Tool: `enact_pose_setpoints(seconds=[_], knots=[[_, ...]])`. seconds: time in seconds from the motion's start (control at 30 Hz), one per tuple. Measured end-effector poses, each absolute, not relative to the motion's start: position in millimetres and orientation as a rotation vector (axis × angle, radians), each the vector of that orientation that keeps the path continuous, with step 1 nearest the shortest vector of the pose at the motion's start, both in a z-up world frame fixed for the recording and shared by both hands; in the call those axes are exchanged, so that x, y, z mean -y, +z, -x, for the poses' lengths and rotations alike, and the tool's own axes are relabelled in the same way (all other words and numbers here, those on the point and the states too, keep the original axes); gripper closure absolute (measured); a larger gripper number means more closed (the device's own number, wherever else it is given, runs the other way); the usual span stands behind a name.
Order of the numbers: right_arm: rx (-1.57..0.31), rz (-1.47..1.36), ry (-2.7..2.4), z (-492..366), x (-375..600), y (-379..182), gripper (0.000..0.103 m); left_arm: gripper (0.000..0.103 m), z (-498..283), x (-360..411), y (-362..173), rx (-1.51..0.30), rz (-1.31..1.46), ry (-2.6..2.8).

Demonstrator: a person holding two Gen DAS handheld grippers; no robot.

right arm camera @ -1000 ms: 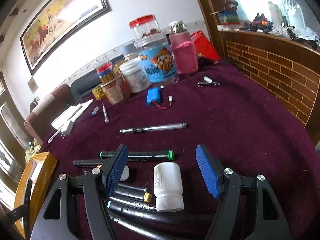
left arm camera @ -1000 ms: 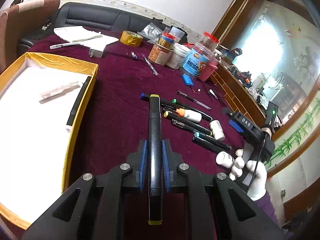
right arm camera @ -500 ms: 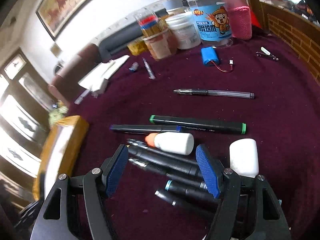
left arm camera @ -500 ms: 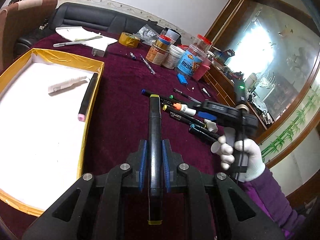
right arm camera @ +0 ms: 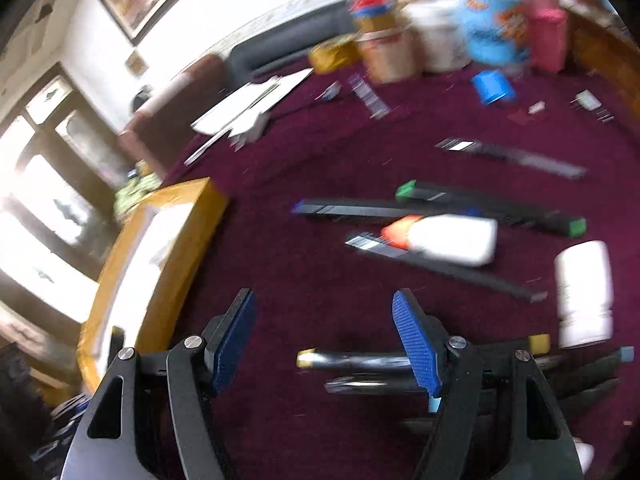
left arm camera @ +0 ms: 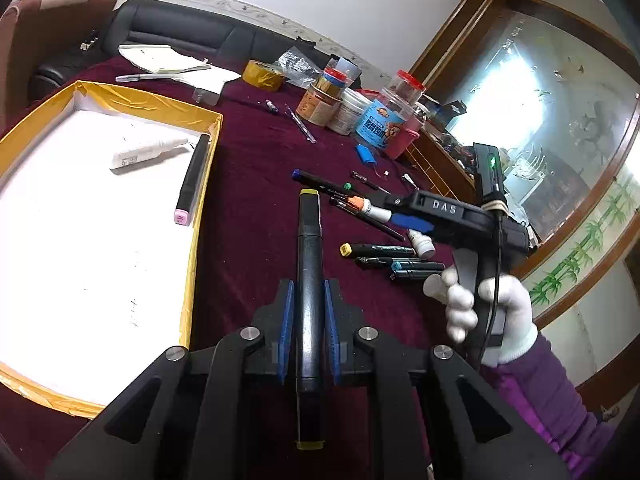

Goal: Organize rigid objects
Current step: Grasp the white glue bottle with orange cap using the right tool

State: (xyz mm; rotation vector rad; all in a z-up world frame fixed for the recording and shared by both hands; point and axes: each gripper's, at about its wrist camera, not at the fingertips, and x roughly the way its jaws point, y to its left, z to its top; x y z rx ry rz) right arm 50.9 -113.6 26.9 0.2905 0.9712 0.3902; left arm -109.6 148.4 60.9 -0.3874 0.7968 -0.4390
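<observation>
My left wrist view is sharp and evenly lit by daylight. The glass panel (left arm camera: 532,128) on the right blows out to a white glare, and the white floor of the yellow box (left arm camera: 96,216) is close to overexposed. Shadows on the maroon tabletop (left arm camera: 248,184) are soft and short. The fisheye bends straight lines and leaves dark corners. My right wrist view is smeared by motion blur: the jars (right arm camera: 460,36) and the markers (right arm camera: 492,208) streak, only my right claw (right arm camera: 324,340) stays crisp. The windows (right arm camera: 44,208) on its left burn white.
</observation>
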Motion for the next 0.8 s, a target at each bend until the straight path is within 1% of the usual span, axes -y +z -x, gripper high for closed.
enact_pose_setpoints(seconds=[0.23,0.33,0.4,0.43,0.47,0.6,0.63,0.7,0.8], knots=[[-0.919,-0.194,0.145,-69.4,145.6,38.5,0.038,0.090,114.6,-146.6,57.7,-0.809,0.386,-0.463],[-0.970,-0.212,0.093,-89.4,150.8,28.8,0.037,0.090,117.9,-149.0,60.7,-0.798,0.378,-0.457],[-1.042,-0.297,0.140,-96.8,151.2,14.7,0.036,0.090,118.0,-149.7,60.4,-0.798,0.374,-0.451],[-1.066,-0.347,0.179,-96.0,150.3,9.2,0.036,0.090,117.6,-149.5,59.3,-0.803,0.376,-0.450],[-1.053,-0.357,0.186,-92.1,147.8,9.2,0.036,0.090,116.7,-148.6,57.7,-0.810,0.379,-0.450],[-1.118,-0.418,0.381,-83.6,128.3,5.9,0.036,0.090,115.7,-142.6,53.5,-0.827,0.377,-0.462],[-1.119,-0.390,0.377,-82.3,124.2,6.3,0.036,0.091,116.4,-141.1,53.7,-0.828,0.372,-0.465],[-1.109,-0.230,0.338,-78.7,109.4,7.0,0.037,0.090,117.1,-139.6,54.8,-0.826,0.363,-0.463],[-1.090,-0.100,0.333,-72.3,95.1,6.9,0.037,0.090,116.6,-140.6,55.7,-0.826,0.359,-0.457]])
